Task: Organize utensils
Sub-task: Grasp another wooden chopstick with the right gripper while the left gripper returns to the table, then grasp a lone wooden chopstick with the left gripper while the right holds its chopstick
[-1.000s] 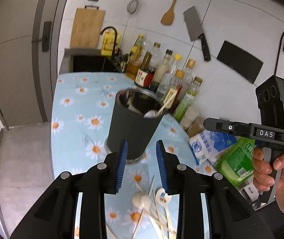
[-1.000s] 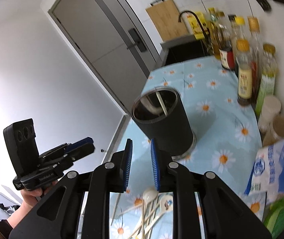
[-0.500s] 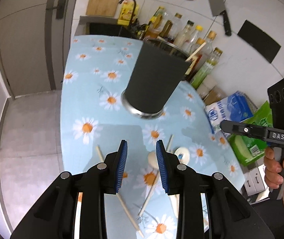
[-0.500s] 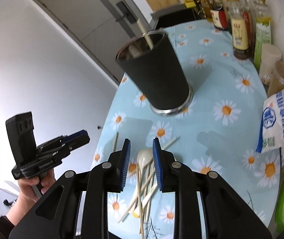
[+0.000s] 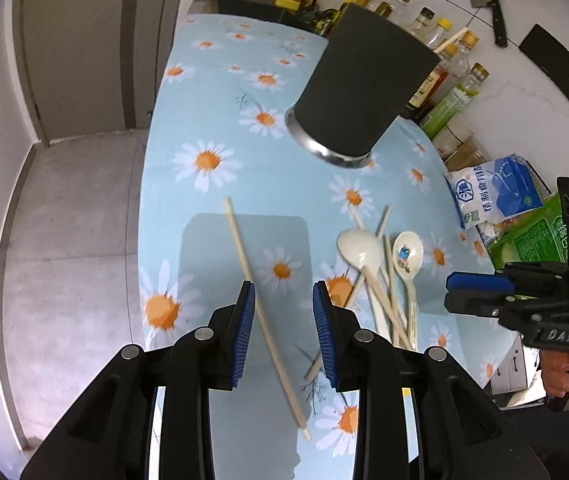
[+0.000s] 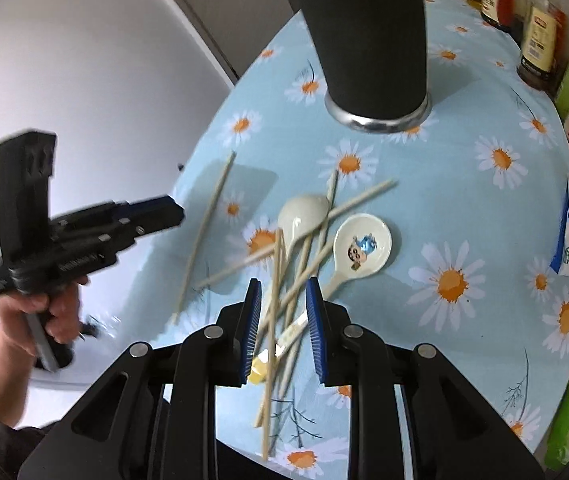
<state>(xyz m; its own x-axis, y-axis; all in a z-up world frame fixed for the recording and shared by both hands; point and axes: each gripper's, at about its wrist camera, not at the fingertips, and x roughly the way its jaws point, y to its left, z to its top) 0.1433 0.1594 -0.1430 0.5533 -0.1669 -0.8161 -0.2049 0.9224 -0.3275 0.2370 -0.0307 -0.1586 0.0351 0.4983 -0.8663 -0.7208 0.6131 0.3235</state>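
The bench is covered by a light-blue cloth printed with daisies.

A tall black utensil holder with a metal base ring stands upright on the far half of the bench. One chopstick tip shows above its rim in the left wrist view. To the right of the holder, bottles line the tiled wall. Nearer on the right lie a blue-and-white bag and a green packet.

The left gripper points down at the near part of the bench. Its blue fingers are released, with a clear gap. A single chopstick lies flat on the cloth and passes under that gap; the pads do not touch it.

The right gripper points down over the utensil pile. Its fingers are released and grasp nothing; the chopstick pile lies below them.

The pile lies right of the single chopstick, well apart from it. It includes a plain white spoon and a spoon with a cartoon print. Crossed chopsticks lie over and under the spoon handles.

A hand holds the left gripper's handle.
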